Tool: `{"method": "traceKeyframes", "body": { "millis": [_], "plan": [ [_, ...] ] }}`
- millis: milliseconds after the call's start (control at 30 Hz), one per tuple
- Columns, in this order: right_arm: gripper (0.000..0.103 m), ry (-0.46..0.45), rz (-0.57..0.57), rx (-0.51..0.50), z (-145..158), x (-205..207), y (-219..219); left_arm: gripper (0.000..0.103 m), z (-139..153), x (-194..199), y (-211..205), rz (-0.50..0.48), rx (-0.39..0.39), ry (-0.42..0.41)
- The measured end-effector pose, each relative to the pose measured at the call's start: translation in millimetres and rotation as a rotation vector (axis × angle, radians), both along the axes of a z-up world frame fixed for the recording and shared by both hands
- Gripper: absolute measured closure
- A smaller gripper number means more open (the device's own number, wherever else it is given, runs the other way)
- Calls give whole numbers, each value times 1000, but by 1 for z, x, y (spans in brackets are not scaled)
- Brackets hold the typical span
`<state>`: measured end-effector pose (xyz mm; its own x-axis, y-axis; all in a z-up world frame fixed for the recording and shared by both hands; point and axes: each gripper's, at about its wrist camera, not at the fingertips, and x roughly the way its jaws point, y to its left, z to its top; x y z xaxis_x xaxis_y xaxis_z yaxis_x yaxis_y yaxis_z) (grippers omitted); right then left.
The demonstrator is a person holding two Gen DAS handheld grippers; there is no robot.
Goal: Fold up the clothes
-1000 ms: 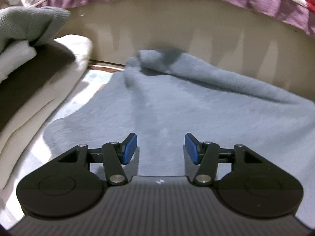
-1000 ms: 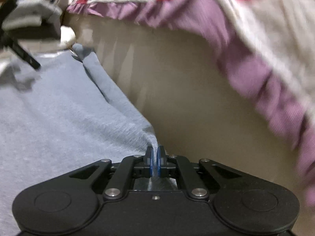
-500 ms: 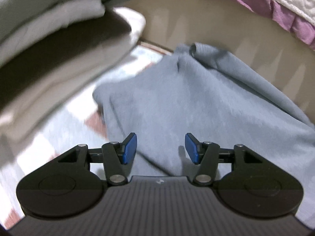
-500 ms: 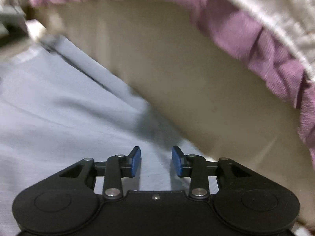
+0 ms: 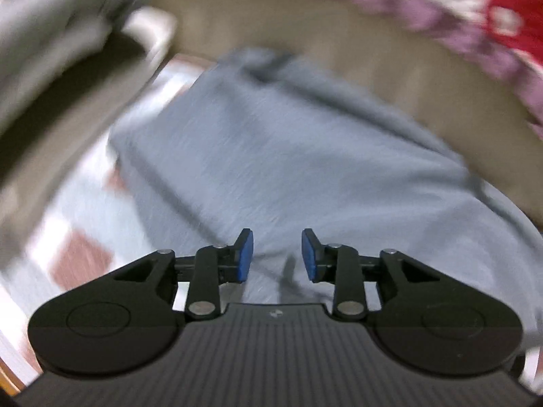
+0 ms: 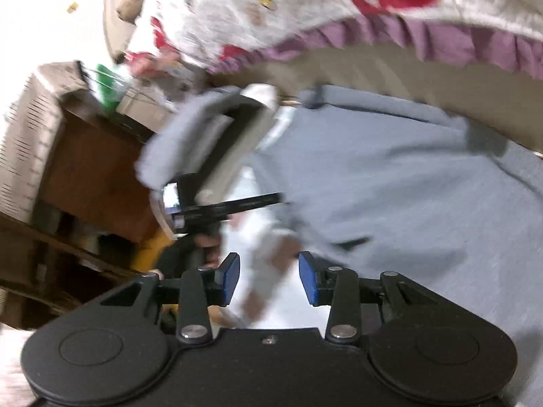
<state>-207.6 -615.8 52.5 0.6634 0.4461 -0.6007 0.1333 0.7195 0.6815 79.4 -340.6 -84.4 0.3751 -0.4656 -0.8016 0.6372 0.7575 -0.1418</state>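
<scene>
A grey-blue garment [image 5: 305,156] lies spread flat on a patterned mat, its far edge against a beige bed side. My left gripper [image 5: 276,240] hovers over the garment's near part. Its jaws are closing, and nothing is pinched between the blue pads. My right gripper [image 6: 268,264] is raised above the mat with its jaws apart and nothing in them. From there the garment [image 6: 407,186] fills the right side, and the left gripper [image 6: 203,203] shows as a blurred black tool in a hand. Both views are motion-blurred.
A stack of folded clothes [image 5: 51,84] sits left of the garment, also in the right wrist view as a folded stack [image 6: 210,125]. A purple-frilled bedcover [image 5: 441,23] overhangs the beige bed side [image 5: 339,54]. Brown wooden furniture [image 6: 91,156] stands at the far left.
The right gripper let go of the garment's edge, opened, rose and rolled. The left gripper drew back and up, and its pads stand closer together.
</scene>
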Motion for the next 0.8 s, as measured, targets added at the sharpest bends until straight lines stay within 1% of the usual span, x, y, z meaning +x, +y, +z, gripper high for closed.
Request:
{"method": "traceKeyframes", "body": {
  "millis": [33,67,100,133,167,200,233,267,300,367,400,433,500,533,567,600,633,667,700,733,767,800],
  "plan": [
    [56,-21,-13,3,15,-6,4,65,23,-4,-4,-51,4,-37],
    [48,-42,-27,6,30,-12,8,58,45,-8,-7,-103,8,-74],
    [44,-63,-40,10,44,-18,12,58,66,-9,-6,-132,-12,-68],
    [42,-73,-62,40,50,-22,15,58,86,-11,-4,-162,-34,-61],
    [42,-77,-95,95,53,-25,15,58,104,-10,0,-184,-56,-28],
    [42,-87,-107,144,51,-24,17,58,121,-9,4,-205,-78,6],
    [42,-96,-119,194,49,-23,19,58,135,-9,9,-219,-79,28],
    [42,-111,-109,250,41,-12,23,57,147,-9,17,-229,-67,34],
    [42,-118,-113,308,32,-4,25,56,155,-10,25,-219,-44,32],
    [42,-133,-120,389,11,11,30,55,154,-10,40,-164,-49,41],
    [42,-152,-159,386,1,16,31,55,154,-10,47,-137,-51,45],
    [42,-171,-199,380,-9,22,32,55,144,-9,58,-95,-96,48],
    [45,-158,-317,168,-34,31,45,55,123,-6,80,-10,-188,53],
    [52,-151,-376,59,-46,36,52,55,108,-6,87,27,-206,46],
    [57,-127,-447,-140,-59,39,67,55,93,-5,93,63,-223,38],
    [66,-119,-484,-224,-78,35,79,55,78,-5,94,95,-218,35],
    [77,-110,-520,-308,-98,32,91,57,62,-2,92,112,-206,40],
    [86,-101,-555,-390,-117,29,104,57,43,3,89,138,-215,59],
    [86,-77,-577,-381,-136,21,109,57,29,8,88,160,-237,77],
    [86,-31,-585,-381,-149,16,112,57,11,13,85,183,-258,110],
    [86,15,-593,-382,-162,11,115,58,-10,20,82,216,-268,167],
    [86,35,-572,-413,-165,9,118,58,-23,27,76,239,-252,203]
  ]
}}
